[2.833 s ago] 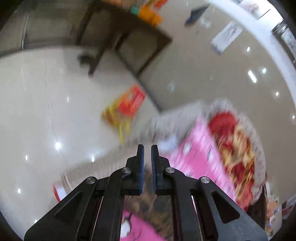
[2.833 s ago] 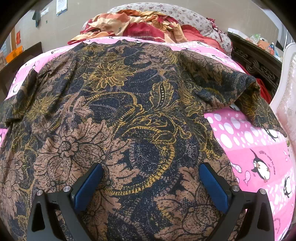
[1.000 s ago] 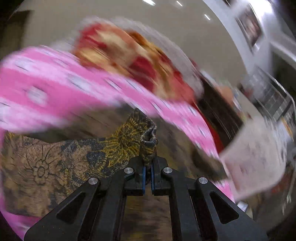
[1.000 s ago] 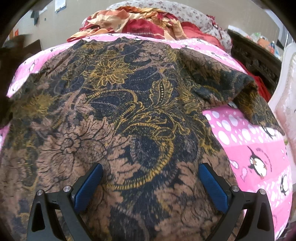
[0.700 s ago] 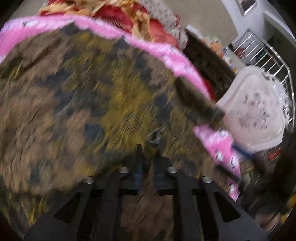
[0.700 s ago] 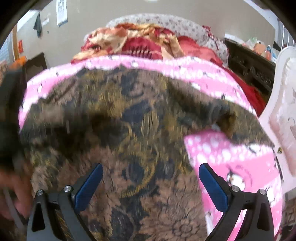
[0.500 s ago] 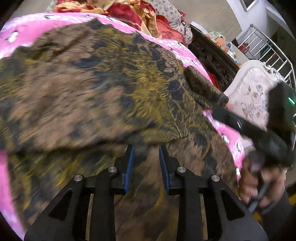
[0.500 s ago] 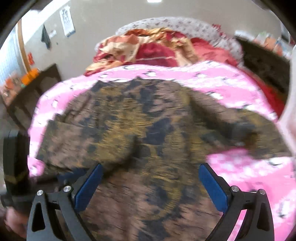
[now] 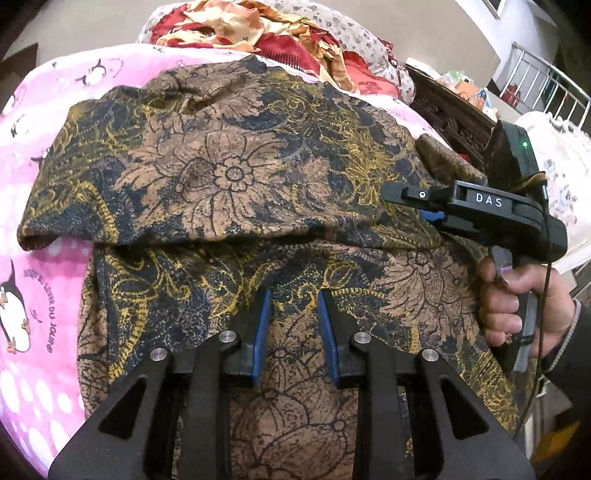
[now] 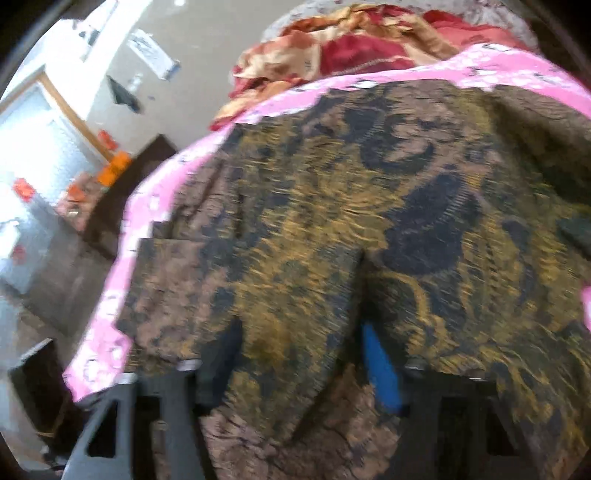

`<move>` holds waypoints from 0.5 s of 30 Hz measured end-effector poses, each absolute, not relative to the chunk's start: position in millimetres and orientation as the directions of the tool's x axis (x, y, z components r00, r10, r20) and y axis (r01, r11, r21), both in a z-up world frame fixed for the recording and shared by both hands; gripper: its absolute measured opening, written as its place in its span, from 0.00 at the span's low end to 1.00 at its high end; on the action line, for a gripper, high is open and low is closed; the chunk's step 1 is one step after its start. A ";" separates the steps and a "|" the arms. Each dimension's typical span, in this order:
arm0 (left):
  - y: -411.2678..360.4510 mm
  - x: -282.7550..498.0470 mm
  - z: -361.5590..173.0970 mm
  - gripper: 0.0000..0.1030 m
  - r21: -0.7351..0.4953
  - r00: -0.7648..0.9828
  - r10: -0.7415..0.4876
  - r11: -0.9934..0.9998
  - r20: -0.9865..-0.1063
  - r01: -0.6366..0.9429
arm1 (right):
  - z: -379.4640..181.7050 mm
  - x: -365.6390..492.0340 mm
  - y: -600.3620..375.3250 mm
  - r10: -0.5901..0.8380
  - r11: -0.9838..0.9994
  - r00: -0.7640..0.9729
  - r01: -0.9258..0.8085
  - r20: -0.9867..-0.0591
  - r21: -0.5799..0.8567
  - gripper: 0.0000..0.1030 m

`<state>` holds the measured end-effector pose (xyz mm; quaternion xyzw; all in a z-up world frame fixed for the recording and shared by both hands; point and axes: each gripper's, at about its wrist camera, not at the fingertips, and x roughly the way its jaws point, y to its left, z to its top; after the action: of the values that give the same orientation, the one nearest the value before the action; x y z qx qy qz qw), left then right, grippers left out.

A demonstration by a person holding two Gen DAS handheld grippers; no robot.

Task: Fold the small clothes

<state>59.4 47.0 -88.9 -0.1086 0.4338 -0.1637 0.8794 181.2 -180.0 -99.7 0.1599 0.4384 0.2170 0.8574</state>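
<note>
a pink penguin-print sheet [image 9: 33, 221] covers the bed. at its far end lies a heap of red and orange cloth [image 9: 258, 29] against a grey flowered pillow [image 9: 343, 33]. right of the bed stand a dark carved cabinet [image 9: 454, 107] and a white chair [image 9: 565, 162]; a metal railing [image 9: 546, 81] stands behind.

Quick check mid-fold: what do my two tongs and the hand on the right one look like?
Left tongs: black angular frame, silver screws, blue pads. Right tongs: black pistol-grip body marked DAS in white, a green light on the black box on top, a blue pad and a thin dark cable hanging behind. The hand wears a dark sleeve.
</note>
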 end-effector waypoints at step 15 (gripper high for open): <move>58.8 60.5 -91.8 0.24 -0.377 0.567 -0.411 0.908 -0.714 0.182 | -47.4 222.8 -265.1 0.150 0.984 0.570 -0.007 -0.808 0.178 0.02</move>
<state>60.5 58.8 -91.8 -0.1316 0.4335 -0.1693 0.8753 222.8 -265.1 -47.4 0.0775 0.4618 0.0442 0.8825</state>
